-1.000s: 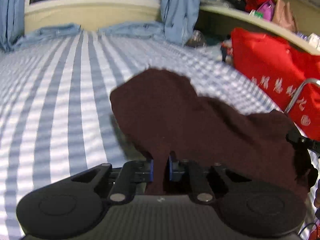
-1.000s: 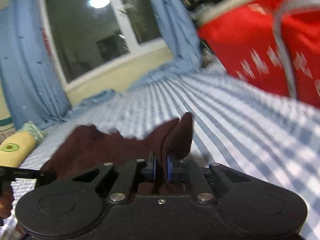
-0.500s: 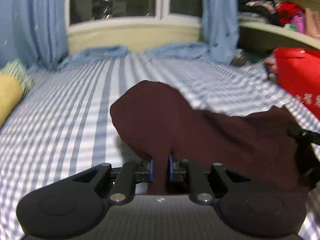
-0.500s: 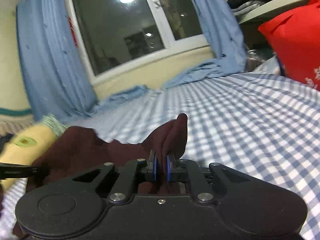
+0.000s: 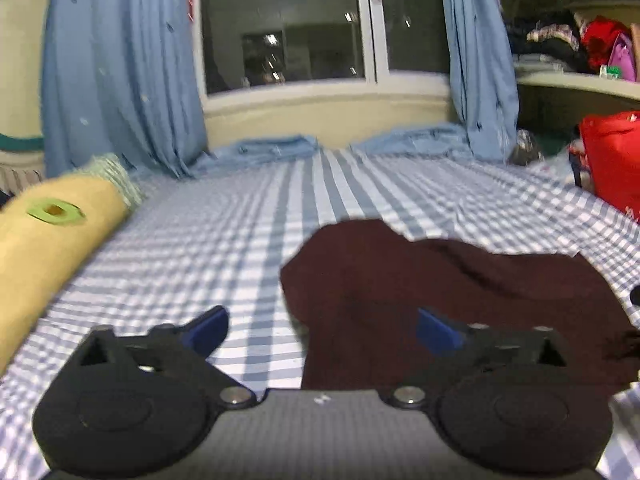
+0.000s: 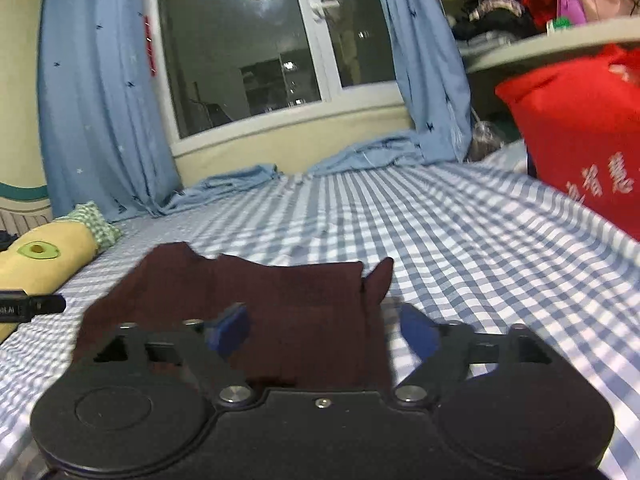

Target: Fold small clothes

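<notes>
A small dark maroon garment [image 5: 448, 300] lies on the blue-and-white checked bed sheet [image 5: 248, 240]. In the left wrist view it lies ahead and to the right, its left edge between the open jaws. My left gripper [image 5: 322, 330] is open and empty. In the right wrist view the garment [image 6: 256, 300] lies spread out, its right edge with a raised corner between the jaws. My right gripper [image 6: 326, 328] is open and empty just above it. The tip of the left gripper shows at the left edge of the right wrist view [image 6: 32, 306].
A yellow roll pillow [image 5: 48, 248] lies along the bed's left side. A red bag [image 6: 580, 140] stands at the right edge. Blue curtains [image 5: 116, 80] and a window are at the far end. Shelves with clothes [image 5: 568, 48] are at the right.
Both grippers have opened and let go of the garment, which now lies on the sheet. Both views have tilted up toward the window.
</notes>
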### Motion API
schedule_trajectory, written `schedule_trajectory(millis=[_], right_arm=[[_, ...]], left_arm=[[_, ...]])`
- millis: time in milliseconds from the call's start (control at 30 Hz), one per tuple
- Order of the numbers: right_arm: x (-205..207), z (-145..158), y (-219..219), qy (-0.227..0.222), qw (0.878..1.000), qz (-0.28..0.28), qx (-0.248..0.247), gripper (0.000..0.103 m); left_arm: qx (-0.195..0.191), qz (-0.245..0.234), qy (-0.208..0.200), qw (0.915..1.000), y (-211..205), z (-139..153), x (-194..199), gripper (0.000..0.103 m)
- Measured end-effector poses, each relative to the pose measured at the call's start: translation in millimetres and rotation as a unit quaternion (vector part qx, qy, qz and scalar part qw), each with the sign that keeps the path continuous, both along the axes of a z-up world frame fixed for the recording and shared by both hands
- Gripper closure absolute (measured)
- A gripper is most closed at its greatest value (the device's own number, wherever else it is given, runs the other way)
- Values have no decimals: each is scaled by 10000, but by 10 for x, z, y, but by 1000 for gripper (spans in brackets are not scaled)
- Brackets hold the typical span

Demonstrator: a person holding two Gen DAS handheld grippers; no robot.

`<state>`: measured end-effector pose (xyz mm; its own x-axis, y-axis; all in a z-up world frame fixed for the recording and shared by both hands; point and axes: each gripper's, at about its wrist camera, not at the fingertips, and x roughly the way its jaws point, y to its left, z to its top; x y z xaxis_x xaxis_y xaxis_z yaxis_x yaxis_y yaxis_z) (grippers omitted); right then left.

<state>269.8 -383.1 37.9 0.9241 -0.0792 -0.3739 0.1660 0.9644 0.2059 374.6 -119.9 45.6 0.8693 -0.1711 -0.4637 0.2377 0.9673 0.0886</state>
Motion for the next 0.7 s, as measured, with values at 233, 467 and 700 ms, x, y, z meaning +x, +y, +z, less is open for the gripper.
schedule_trajectory(millis=[233,467,700], right_arm=[[-1024,308,452,-354,9993,125,-52,1],[-1850,321,823,-383,9983,267,-342,1],[-2092,227,823,-295,9992,251,-85,1]], left_arm=[[-114,149,-369,9991,154,238,-1115,1],[-235,55,-250,9994,376,82,-1930,1],[-172,-17,-300,9994,402,37,-2146,1]])
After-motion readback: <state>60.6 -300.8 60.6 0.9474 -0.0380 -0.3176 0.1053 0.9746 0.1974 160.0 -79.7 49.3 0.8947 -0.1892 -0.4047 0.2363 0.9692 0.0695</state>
